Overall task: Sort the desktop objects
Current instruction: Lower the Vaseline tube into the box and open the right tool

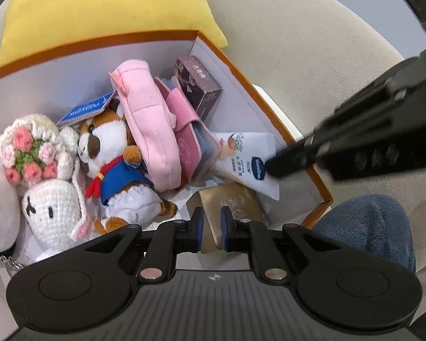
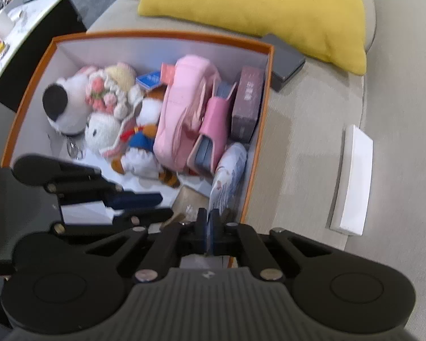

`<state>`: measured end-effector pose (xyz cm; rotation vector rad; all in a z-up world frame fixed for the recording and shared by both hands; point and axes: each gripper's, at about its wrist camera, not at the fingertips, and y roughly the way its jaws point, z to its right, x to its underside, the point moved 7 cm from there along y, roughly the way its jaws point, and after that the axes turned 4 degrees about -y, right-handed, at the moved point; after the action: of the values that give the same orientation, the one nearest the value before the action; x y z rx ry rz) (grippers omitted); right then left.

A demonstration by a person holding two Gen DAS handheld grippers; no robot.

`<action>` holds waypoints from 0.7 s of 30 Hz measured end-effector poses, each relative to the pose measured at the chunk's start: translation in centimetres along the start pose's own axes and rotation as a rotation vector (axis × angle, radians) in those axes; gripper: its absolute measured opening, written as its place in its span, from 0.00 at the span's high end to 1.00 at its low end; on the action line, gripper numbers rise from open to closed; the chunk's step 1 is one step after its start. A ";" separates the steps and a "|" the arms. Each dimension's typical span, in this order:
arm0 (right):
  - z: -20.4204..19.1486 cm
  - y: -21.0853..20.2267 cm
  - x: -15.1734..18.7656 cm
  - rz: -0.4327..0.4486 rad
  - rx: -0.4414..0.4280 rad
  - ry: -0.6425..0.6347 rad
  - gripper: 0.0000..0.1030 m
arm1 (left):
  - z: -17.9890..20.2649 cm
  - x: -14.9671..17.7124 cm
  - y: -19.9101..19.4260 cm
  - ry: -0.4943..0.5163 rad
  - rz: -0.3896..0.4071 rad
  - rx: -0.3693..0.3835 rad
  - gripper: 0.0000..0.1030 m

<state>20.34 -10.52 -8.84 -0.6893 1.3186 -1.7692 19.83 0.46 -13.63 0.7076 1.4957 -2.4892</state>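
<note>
Fingers of the left gripper (image 1: 212,228) clamp a tan card box (image 1: 230,207) over the orange-rimmed cardboard box (image 1: 269,105), likely to stow it, while the right gripper (image 2: 209,228) has its fingers together, pinching a white printed pouch (image 2: 230,170) there.

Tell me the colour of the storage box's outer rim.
Orange on the box, with a white inside; clearest in the right wrist view.

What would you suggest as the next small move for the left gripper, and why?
Probably lower the left gripper a little further and open it. Its pads clamp the tan box low over the orange box's front corner, beside the white tube, where bare floor shows, so releasing there should seat it.
</note>
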 end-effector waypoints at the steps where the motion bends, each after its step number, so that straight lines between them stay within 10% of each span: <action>1: 0.1 -0.4 -0.3 0.016 -0.001 0.002 1.00 | -0.1 0.0 0.1 -0.007 -0.004 0.001 0.87; 21: 2.2 -0.3 -5.9 0.133 -0.015 -0.028 1.00 | -0.6 -0.1 1.4 -0.110 -0.092 0.016 0.85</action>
<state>25.13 -6.59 -7.60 -0.6176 1.3294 -1.6389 20.62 0.26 -14.88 0.5066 1.5037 -2.5634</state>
